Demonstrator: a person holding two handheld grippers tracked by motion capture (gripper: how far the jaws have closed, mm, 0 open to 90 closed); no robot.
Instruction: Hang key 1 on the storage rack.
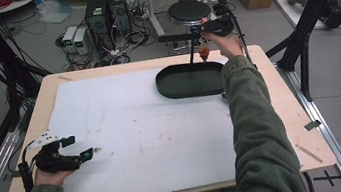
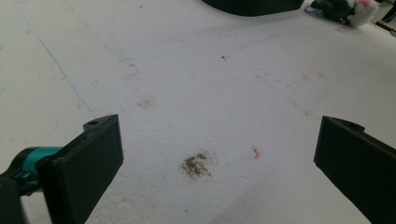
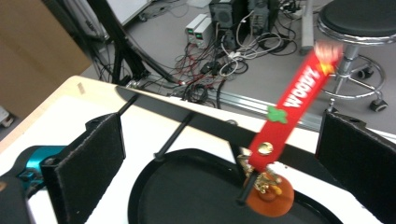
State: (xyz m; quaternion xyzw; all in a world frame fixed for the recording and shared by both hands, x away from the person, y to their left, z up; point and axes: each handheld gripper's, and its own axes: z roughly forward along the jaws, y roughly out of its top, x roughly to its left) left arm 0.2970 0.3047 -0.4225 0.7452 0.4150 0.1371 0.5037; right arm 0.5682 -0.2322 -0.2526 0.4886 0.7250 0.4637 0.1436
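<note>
Right gripper view has the right gripper [image 3: 219,172] spread wide over the black tray [image 3: 187,196], the red keychain [image 3: 280,107] dropping between its jaws and liable to bounce off the tray's rim, while the left gripper [image 2: 212,163] idles spread, well apart.

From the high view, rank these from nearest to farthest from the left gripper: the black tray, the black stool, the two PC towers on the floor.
From the left gripper, at the table's near left:
1. Black tray, on the table's far right part.
2. PC towers, on the floor beyond the far edge, and black stool, to their right: too close to call.
</note>
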